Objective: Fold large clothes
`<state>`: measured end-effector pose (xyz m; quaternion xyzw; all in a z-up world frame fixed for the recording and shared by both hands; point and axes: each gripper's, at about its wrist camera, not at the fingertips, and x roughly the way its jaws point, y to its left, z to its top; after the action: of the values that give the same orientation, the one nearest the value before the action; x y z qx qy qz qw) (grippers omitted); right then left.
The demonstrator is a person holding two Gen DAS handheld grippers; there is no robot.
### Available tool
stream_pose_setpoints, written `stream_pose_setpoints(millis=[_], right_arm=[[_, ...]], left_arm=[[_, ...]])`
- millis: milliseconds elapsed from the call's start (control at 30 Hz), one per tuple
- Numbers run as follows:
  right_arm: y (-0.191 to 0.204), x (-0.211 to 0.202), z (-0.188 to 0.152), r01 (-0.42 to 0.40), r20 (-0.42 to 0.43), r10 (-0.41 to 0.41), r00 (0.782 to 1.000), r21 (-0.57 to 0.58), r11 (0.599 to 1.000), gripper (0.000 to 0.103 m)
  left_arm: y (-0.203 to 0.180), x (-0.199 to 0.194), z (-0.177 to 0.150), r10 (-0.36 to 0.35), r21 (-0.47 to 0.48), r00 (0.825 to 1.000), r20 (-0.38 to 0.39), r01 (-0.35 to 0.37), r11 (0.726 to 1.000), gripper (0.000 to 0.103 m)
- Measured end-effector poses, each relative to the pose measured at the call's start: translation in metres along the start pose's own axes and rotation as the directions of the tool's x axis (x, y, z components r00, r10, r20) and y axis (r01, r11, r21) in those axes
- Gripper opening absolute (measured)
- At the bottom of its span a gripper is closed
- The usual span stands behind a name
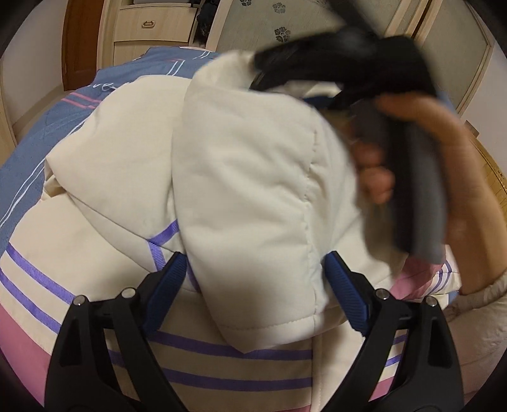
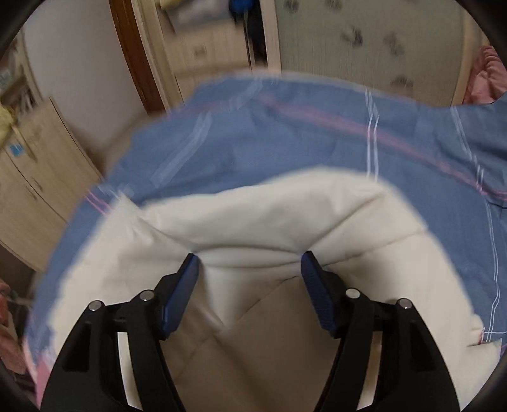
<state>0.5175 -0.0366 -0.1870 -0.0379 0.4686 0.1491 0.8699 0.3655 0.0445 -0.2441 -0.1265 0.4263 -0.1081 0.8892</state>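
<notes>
A cream padded jacket (image 1: 240,177) with purple stripes and a pink hem lies on a blue bedsheet (image 1: 47,120). A folded cream sleeve or panel lies across its middle. My left gripper (image 1: 253,263) is open, its blue pads either side of that folded panel's lower end. The right gripper's black body (image 1: 342,66) and the hand holding it show blurred at the upper right of the left wrist view. In the right wrist view my right gripper (image 2: 250,258) is open over a cream fold of the jacket (image 2: 253,218), with its beige lining (image 2: 253,332) below.
The blue sheet (image 2: 285,133) with pink and white lines spreads beyond the jacket. A wooden drawer unit (image 1: 152,28) and a flower-patterned wardrobe door (image 1: 279,31) stand behind the bed. A pale cabinet (image 2: 35,177) stands at left in the right wrist view.
</notes>
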Motion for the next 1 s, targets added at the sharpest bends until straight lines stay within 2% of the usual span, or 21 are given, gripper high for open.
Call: stream_pose_setpoints(millis=[67,133,167,200,233,267,300,333,367,433,467,500,533,600,700,767,833,900,967,1000], right_arm=[[0.01,-0.004,-0.005,0.046,0.033,-0.045,0.998,-0.046,0.998,0.069],[0.01,-0.03,-0.014,0.016,0.099,-0.012,0.995,-0.033,0.999,0.068],[0.008,-0.055,-0.025,-0.038,0.181,0.038,0.983,-0.008,0.999,0.068],[0.006,-0.075,-0.035,-0.079,0.269,0.075,0.96,0.005,0.997,0.069],[0.003,-0.094,-0.049,-0.061,0.33,0.051,0.942,0.018,0.998,0.072],[0.005,-0.091,-0.056,0.022,0.279,-0.023,0.96,0.01,1.0,0.073],[0.007,-0.076,-0.063,0.04,0.154,-0.032,0.988,-0.048,0.998,0.074],[0.006,-0.062,-0.069,0.019,0.047,-0.014,0.999,-0.097,0.995,0.073],[0.003,-0.064,-0.079,0.036,0.052,-0.03,0.998,-0.11,0.993,0.072],[-0.012,-0.11,-0.101,0.091,0.193,-0.083,0.978,-0.034,0.995,0.072],[-0.018,-0.136,-0.114,0.08,0.271,-0.083,0.959,0.022,0.997,0.074],[-0.026,-0.165,-0.133,0.038,0.352,-0.065,0.934,0.082,0.996,0.075],[-0.037,-0.196,-0.159,-0.027,0.406,-0.027,0.913,0.127,0.992,0.081],[-0.046,-0.227,-0.196,-0.049,0.402,-0.024,0.915,0.17,0.984,0.085],[-0.064,-0.26,-0.274,-0.037,0.336,-0.062,0.94,0.281,0.959,0.085],[-0.076,-0.267,-0.322,-0.028,0.281,-0.077,0.957,0.353,0.935,0.085],[-0.08,-0.266,-0.36,0.002,0.231,-0.104,0.967,0.403,0.915,0.085],[-0.076,-0.257,-0.384,0.01,0.183,-0.089,0.979,0.397,0.918,0.085],[-0.056,-0.249,-0.397,0.037,0.151,-0.099,0.984,0.369,0.929,0.085],[-0.046,-0.245,-0.397,0.024,0.159,-0.085,0.984,0.349,0.937,0.085]], left_arm=[[0.002,0.0,0.001,-0.006,-0.003,1.0,-0.009,0.006,1.0,0.091],[0.001,0.0,0.0,-0.006,0.001,1.0,-0.009,0.006,1.0,0.091],[0.001,0.0,0.001,-0.004,0.005,1.0,-0.007,0.004,1.0,0.091],[0.0,0.001,0.001,-0.002,0.007,1.0,-0.006,0.002,1.0,0.091],[0.0,0.001,0.001,0.0,0.007,1.0,-0.007,0.0,1.0,0.091],[0.0,0.002,0.002,0.002,0.007,1.0,-0.008,-0.002,1.0,0.092],[-0.001,0.003,0.002,0.005,0.007,1.0,-0.008,-0.005,1.0,0.092],[-0.002,0.004,0.002,0.011,0.012,1.0,-0.009,-0.011,1.0,0.093],[-0.004,0.005,0.001,0.02,0.023,1.0,-0.014,-0.02,1.0,0.093],[-0.008,0.004,0.0,0.038,0.043,0.999,0.003,-0.038,0.998,0.093],[-0.008,0.002,0.0,0.037,0.046,0.999,0.012,-0.038,0.998,0.093],[-0.008,-0.002,0.0,0.029,0.051,0.999,0.027,-0.031,0.998,0.092],[-0.01,-0.007,0.001,0.024,0.06,0.999,0.04,-0.026,0.998,0.089],[-0.022,-0.029,-0.003,0.015,0.106,0.996,0.092,-0.025,0.994,0.085],[-0.041,-0.075,-0.012,0.033,0.197,0.985,0.168,-0.067,0.978,0.085],[-0.047,-0.099,-0.026,0.026,0.207,0.983,0.182,-0.064,0.976,0.085],[-0.049,-0.118,-0.055,0.027,0.217,0.986,0.167,-0.064,0.974,0.085],[-0.044,-0.124,-0.08,0.06,0.228,0.99,0.127,-0.087,0.97,0.085],[-0.036,-0.12,-0.108,0.106,0.243,0.992,0.064,-0.119,0.963,0.085],[-0.033,-0.117,-0.123,0.128,0.253,0.991,0.027,-0.13,0.959,0.085]])
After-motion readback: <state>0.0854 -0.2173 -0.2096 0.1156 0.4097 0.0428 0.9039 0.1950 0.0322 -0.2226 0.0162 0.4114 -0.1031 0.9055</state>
